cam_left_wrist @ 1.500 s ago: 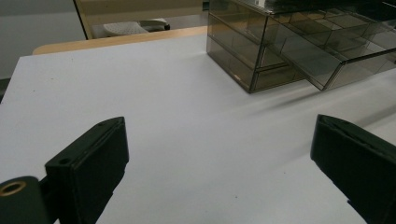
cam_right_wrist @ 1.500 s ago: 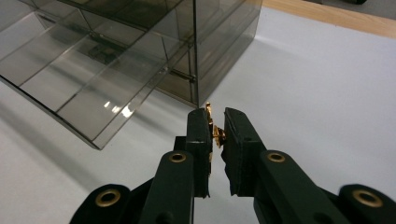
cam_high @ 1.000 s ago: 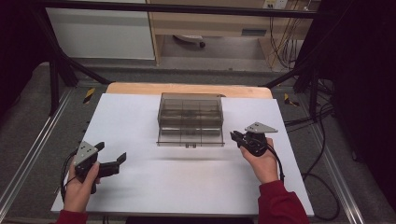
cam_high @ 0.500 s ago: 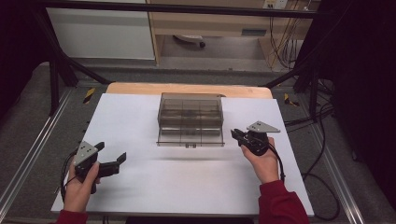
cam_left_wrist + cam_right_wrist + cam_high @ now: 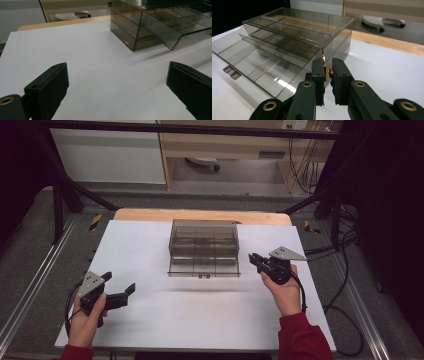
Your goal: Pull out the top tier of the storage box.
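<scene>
Item one: a smoky clear drawer box (image 5: pixel 203 247) stands at the middle of the white tabletop (image 5: pixel 150 320), toward its far edge, with its lowest drawer (image 5: pixel 259 72) pulled part-way out toward me and divided into compartments.

Item two: my right gripper (image 5: pixel 327 75) sits just beside the box's right front corner, jaws drawn close together and clamped on a small gold-coloured piece (image 5: pixel 326 71); I cannot tell what the piece is. From the high view this gripper (image 5: pixel 257 261) hangs near the drawer's right end.

Item three: my left gripper (image 5: pixel 127 292) hovers low over bare tabletop at the near left, well apart from the box, jaws spread wide with nothing between them.
</scene>
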`<state>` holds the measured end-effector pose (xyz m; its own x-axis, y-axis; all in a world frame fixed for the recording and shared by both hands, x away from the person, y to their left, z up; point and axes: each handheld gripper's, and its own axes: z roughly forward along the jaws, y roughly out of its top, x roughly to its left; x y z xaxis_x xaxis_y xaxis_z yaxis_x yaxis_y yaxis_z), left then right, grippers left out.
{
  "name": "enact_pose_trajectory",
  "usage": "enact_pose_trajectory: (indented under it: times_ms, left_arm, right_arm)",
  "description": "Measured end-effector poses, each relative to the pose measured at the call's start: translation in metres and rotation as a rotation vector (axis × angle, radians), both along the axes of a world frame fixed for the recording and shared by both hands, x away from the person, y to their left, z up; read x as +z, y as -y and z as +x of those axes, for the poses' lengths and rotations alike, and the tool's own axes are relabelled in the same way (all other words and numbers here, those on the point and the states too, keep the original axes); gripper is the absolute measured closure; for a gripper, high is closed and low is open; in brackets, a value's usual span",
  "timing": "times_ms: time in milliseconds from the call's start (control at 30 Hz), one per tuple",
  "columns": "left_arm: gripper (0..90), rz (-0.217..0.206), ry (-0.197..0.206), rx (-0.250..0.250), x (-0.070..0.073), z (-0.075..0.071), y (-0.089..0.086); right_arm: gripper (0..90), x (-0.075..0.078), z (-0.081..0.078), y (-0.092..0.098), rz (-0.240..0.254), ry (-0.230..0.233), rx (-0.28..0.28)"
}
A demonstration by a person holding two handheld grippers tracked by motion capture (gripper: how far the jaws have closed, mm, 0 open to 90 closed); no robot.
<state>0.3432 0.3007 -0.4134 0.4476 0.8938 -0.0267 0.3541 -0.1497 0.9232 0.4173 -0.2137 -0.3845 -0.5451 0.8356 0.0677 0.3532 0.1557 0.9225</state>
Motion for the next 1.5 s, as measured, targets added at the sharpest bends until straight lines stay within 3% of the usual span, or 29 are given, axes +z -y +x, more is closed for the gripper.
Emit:
enact_pose_trajectory:
  times_ms: [833, 1200, 1333, 1500]
  left_arm:
    - [4.4, -0.001, 0.0, 0.002, 0.0, 0.0, 0.0]
    - [4.4, 0.002, 0.0, 0.004, 0.0, -0.001, 0.0]
    - [4.7, -0.014, 0.035, 0.025, 0.004, -0.003, -0.004]
    - [5.3, -0.013, 0.012, 0.024, 0.002, -0.001, -0.004]
  right_arm:
    - [81.1, 0.032, -0.014, -0.019, 0.046, 0.083, 0.049]
    - [81.0, 0.035, -0.017, -0.029, 0.039, 0.087, 0.067]
    - [81.1, 0.034, -0.016, -0.032, 0.033, 0.075, 0.069]
    - [81.0, 0.033, -0.016, -0.037, 0.025, 0.07, 0.08]
